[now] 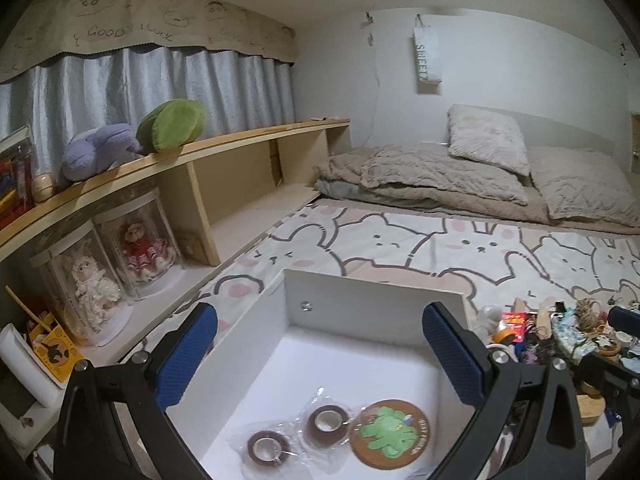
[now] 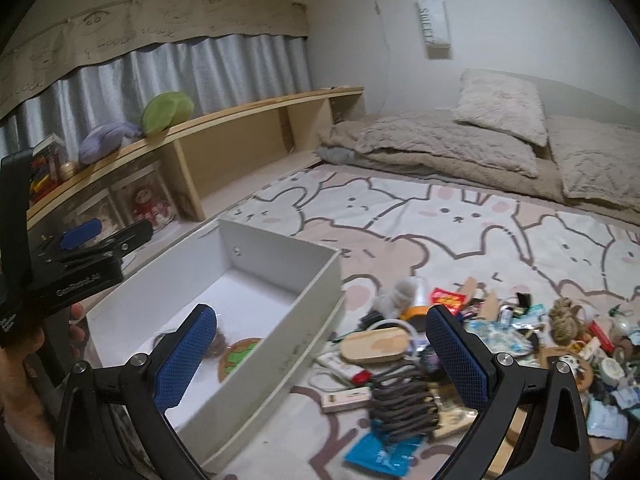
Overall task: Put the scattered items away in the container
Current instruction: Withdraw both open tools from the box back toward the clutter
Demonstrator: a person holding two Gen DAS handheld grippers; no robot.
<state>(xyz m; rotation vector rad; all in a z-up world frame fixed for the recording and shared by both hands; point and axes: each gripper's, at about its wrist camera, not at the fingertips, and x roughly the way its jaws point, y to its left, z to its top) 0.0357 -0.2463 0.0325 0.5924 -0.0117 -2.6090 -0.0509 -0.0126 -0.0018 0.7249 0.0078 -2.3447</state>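
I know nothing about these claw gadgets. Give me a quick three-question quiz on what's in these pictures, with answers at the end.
1. True or false: the left claw is open and holds nothing.
2. Which is already inside the white box? A) a coaster with a green picture B) the wooden lid C) the red packet
3. On which side of the box does the pile of clutter lie, seen from the right claw?

Key
1. True.
2. A: the coaster lies on the box floor beside two tape rolls. The wooden lid and red packet lie outside.
3. The right.

Plush toys (image 1: 132, 140) on shelf (image 1: 224, 148), pillows (image 1: 486, 138)
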